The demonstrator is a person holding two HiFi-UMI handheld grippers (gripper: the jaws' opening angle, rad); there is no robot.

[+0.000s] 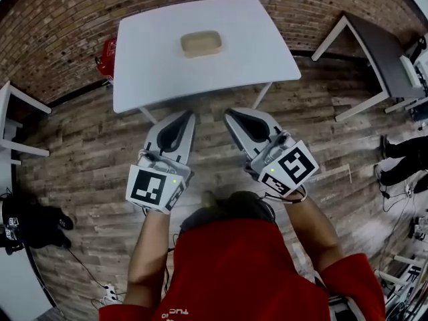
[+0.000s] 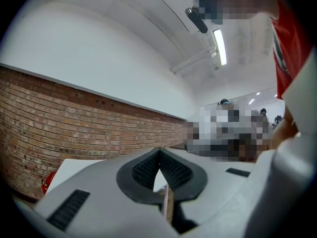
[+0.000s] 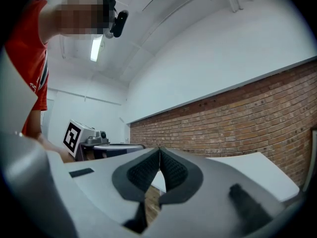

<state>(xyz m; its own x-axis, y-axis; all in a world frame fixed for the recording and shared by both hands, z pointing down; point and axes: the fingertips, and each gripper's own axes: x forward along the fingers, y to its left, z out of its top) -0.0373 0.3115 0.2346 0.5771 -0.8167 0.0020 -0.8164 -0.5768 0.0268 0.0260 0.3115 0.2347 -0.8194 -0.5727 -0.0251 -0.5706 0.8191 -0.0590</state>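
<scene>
A person in a red shirt holds both grippers side by side, short of a white table (image 1: 147, 65). My left gripper (image 1: 189, 115) has its jaws shut tip to tip with nothing between them; its tips (image 2: 159, 149) point up toward the brick wall. My right gripper (image 1: 229, 114) is likewise shut and empty, its tips (image 3: 159, 149) meeting in front of the same wall. A shallow tan wooden tray (image 1: 200, 43) sits on the table's far middle, well beyond both grippers.
A brick wall (image 1: 60, 19) runs behind the table. A red object (image 1: 105, 57) stands at the table's left edge. A second, dark-topped table (image 1: 378, 55) stands to the right, white furniture (image 1: 17, 122) at the left. Cables (image 1: 100, 283) lie on the wooden floor.
</scene>
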